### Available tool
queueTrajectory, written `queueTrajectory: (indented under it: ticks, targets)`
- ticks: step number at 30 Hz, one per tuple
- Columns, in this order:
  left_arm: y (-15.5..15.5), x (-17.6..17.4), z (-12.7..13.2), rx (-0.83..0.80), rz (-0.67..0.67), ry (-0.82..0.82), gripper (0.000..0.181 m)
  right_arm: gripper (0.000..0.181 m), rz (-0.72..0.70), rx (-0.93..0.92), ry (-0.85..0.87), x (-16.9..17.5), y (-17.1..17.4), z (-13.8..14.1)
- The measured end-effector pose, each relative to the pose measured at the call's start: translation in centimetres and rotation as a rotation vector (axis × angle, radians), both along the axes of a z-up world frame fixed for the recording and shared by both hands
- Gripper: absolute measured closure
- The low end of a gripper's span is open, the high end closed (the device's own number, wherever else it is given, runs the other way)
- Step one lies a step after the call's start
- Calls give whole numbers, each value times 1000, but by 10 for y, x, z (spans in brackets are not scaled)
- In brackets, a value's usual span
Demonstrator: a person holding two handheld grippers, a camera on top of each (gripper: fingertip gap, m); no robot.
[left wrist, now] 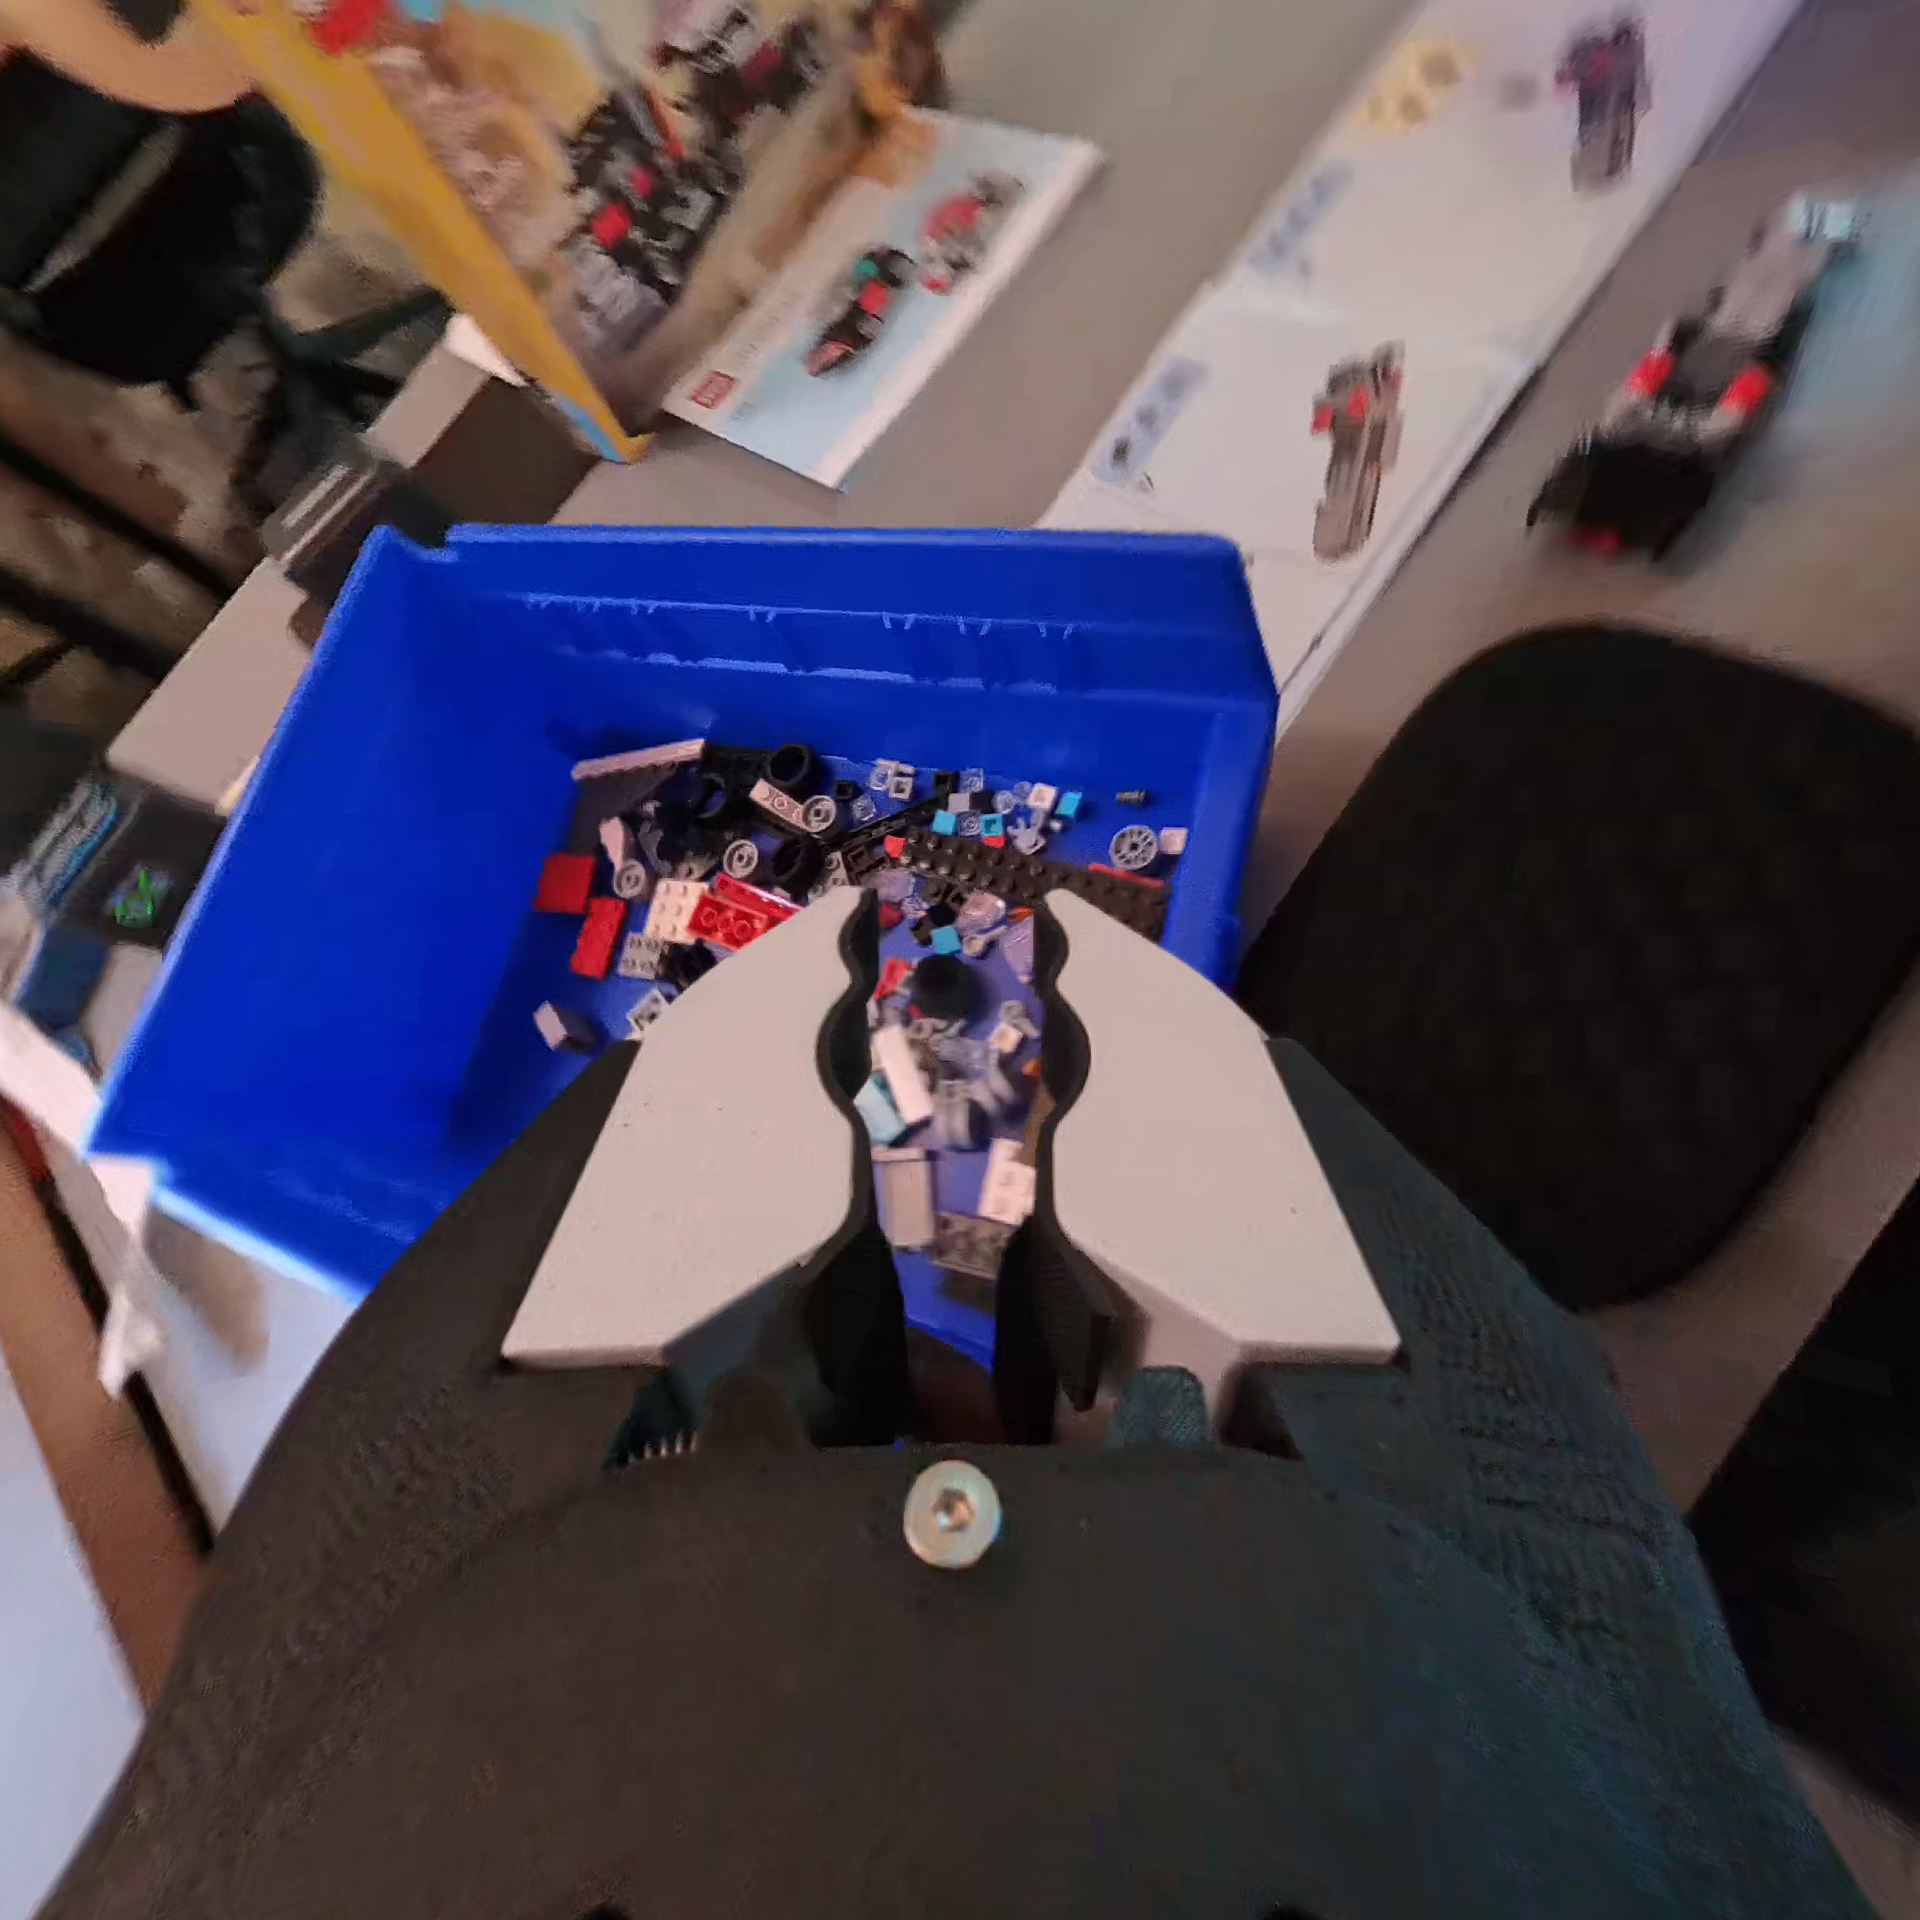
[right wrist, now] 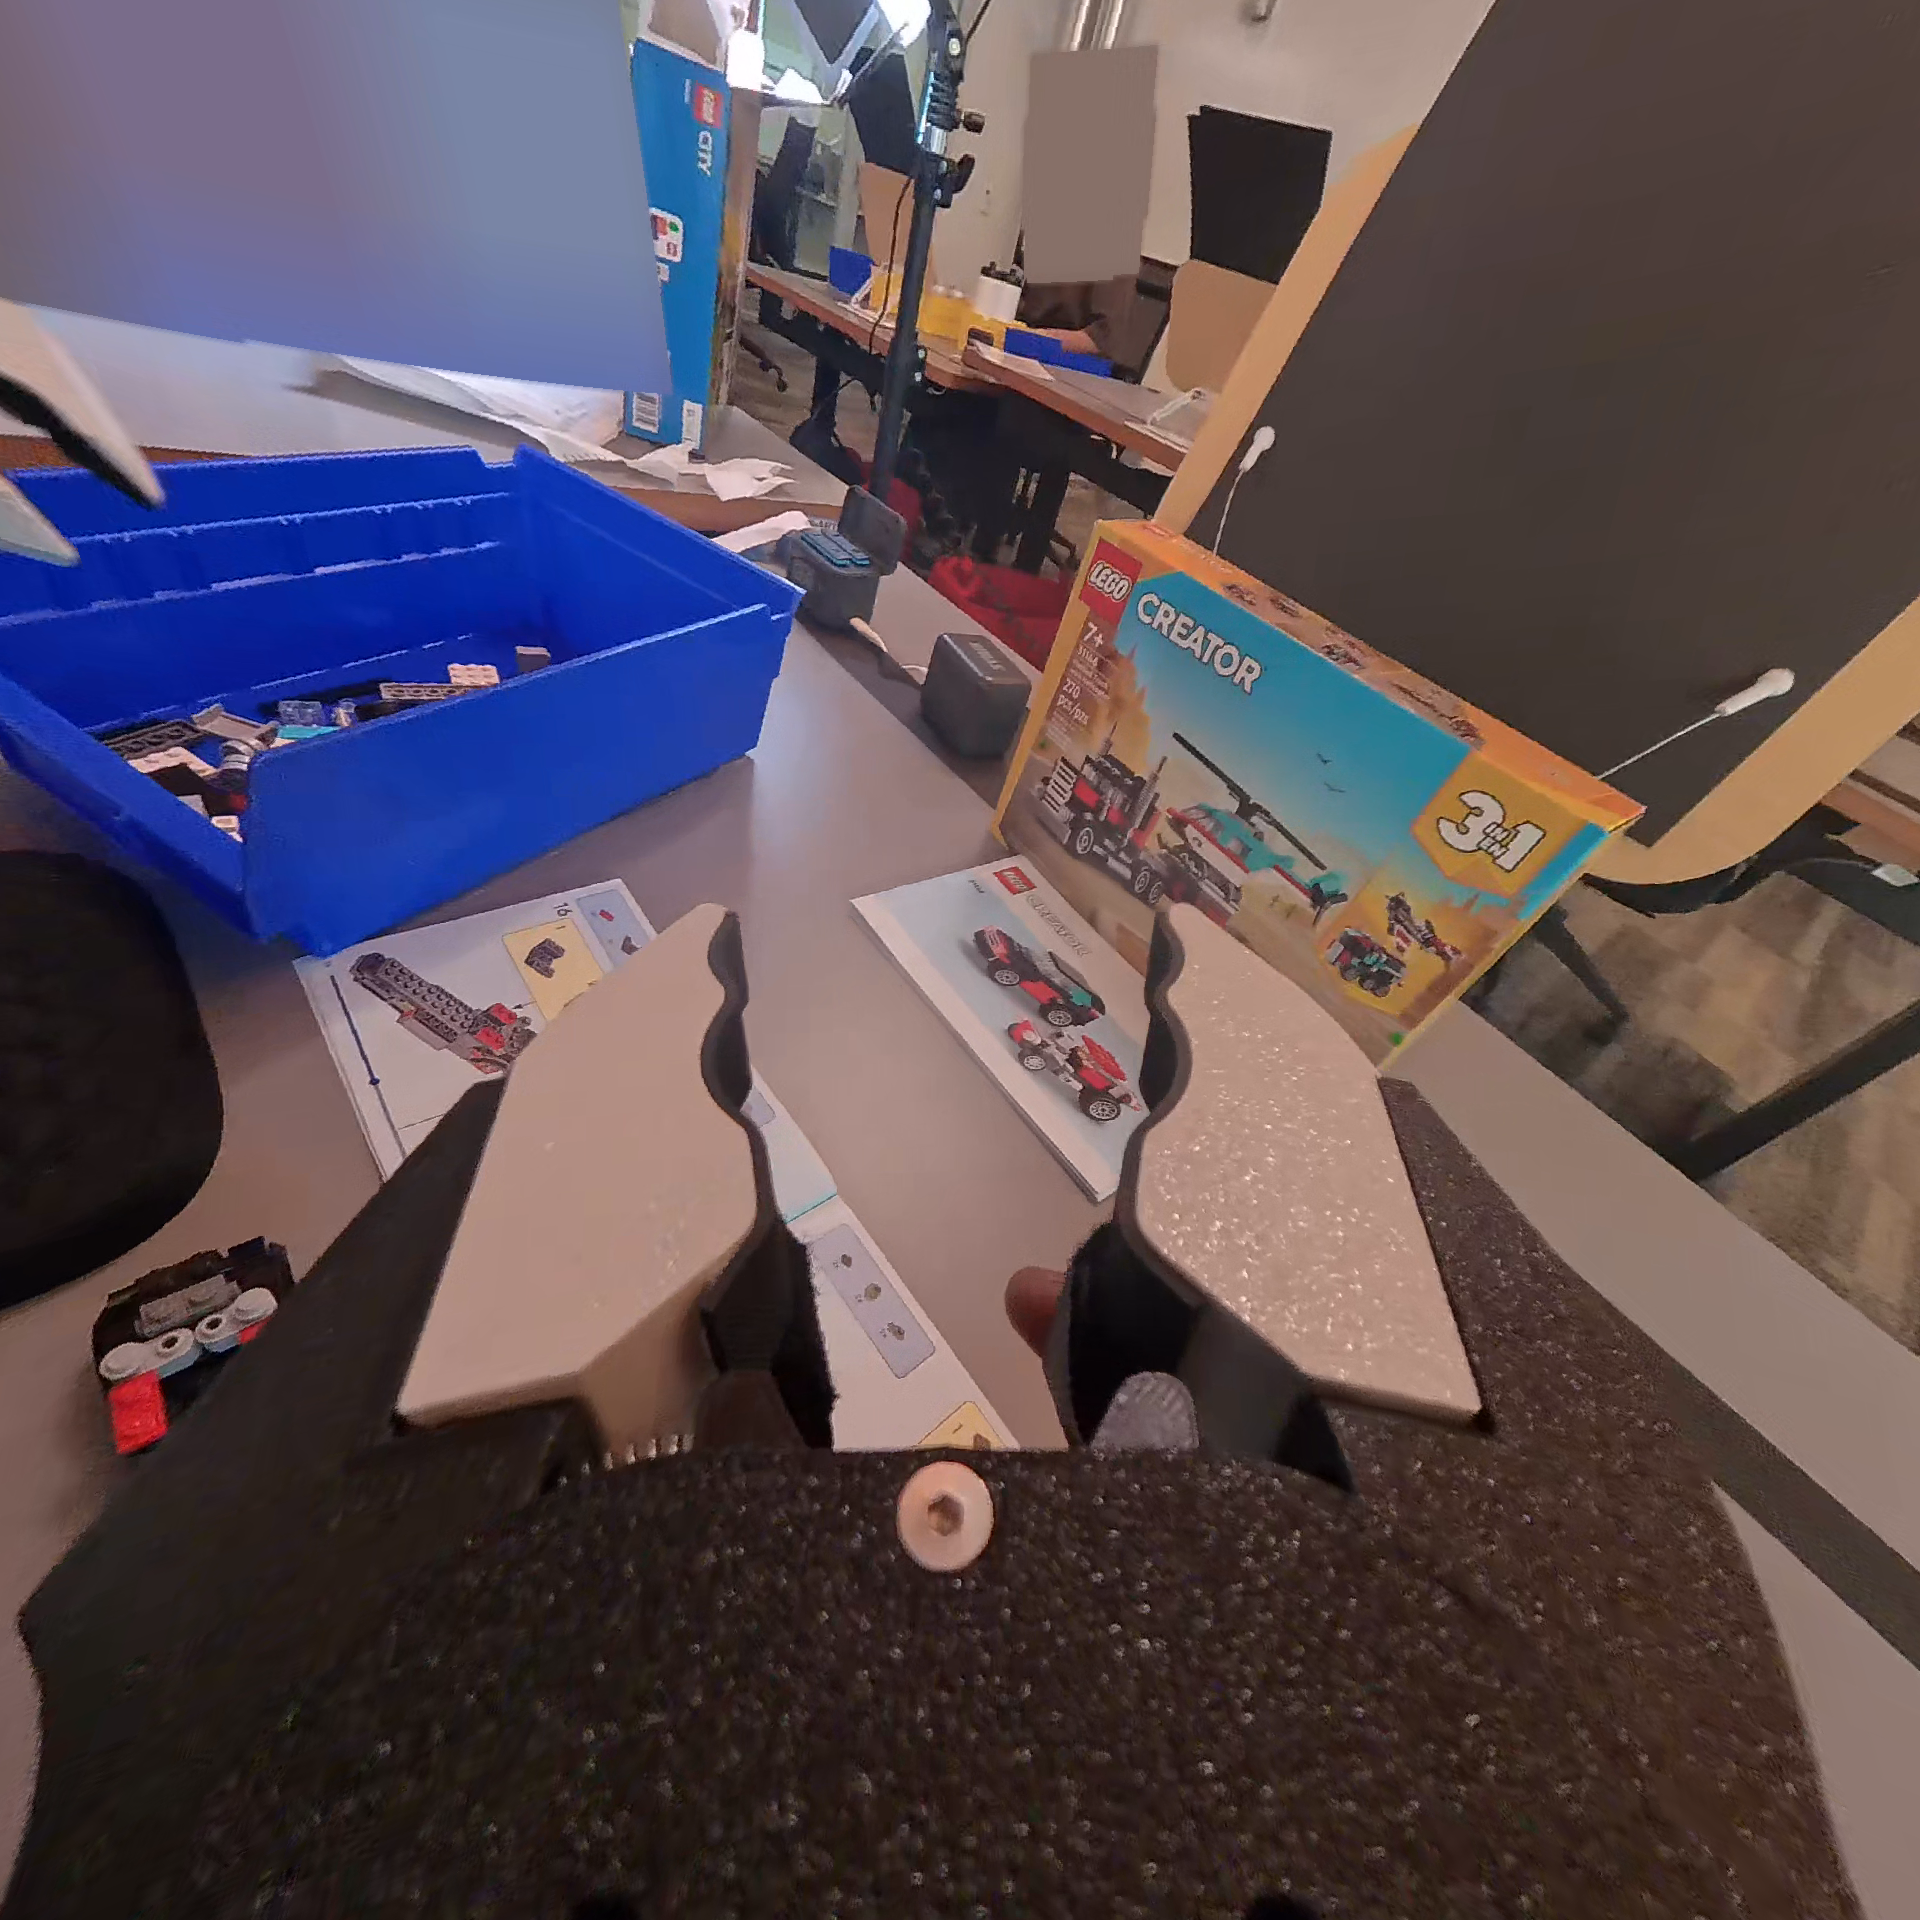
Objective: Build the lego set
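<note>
A blue bin (left wrist: 395, 831) holds several loose Lego pieces (left wrist: 727, 914) in red, black, grey and teal, among them a long black plate (left wrist: 1029, 873). My left gripper (left wrist: 954, 914) hangs over the bin, open and empty. Its fingertips (right wrist: 62, 457) show over the bin (right wrist: 499, 790) at the far left of the right wrist view. My right gripper (right wrist: 943, 925) is wide open and empty above the table, over an open instruction booklet (right wrist: 457, 997). A partly built black, grey and red model (right wrist: 187, 1330) sits on the table left of it; it looks blurred in the left wrist view (left wrist: 1683, 416).
A closed booklet (right wrist: 1018, 997) and the set's box (right wrist: 1299, 769) lie to the right near the table edge. A round black pad (right wrist: 83, 1070) sits beside the bin. A black adapter (right wrist: 971, 691), a stand (right wrist: 904, 312) and an upright blue box (right wrist: 681, 239) are behind. Tip to tip, the grippers are about 35 cm apart.
</note>
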State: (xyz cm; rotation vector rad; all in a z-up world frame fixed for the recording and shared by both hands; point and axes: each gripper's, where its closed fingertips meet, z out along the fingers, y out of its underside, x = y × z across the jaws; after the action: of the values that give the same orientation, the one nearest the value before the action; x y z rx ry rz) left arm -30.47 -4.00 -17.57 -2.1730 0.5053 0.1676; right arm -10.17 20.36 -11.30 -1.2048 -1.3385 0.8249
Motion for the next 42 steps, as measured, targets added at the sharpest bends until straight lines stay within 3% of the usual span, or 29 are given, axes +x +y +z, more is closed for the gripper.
queueTrajectory:
  ticks: [5,9,11,16,24,42]
  targets:
    - [28,-10,-38,-317,-319,81,155,110,22,-13,18,3,-2,0]
    - [47,-42,-67,-492,-313,173,161,113,7,2,23,10,2,1]
    - [53,-49,-74,-533,-293,129,163,115,11,-7,30,12,4,0]
    - [66,-48,-88,-542,-298,114,165,116,7,-27,13,14,9,-10]
    - [59,-24,-112,-581,-460,92,172,117,9,-25,11,14,10,-11]
    - [62,-30,-122,-628,-334,42,173,118,1,27,-31,15,8,-16]
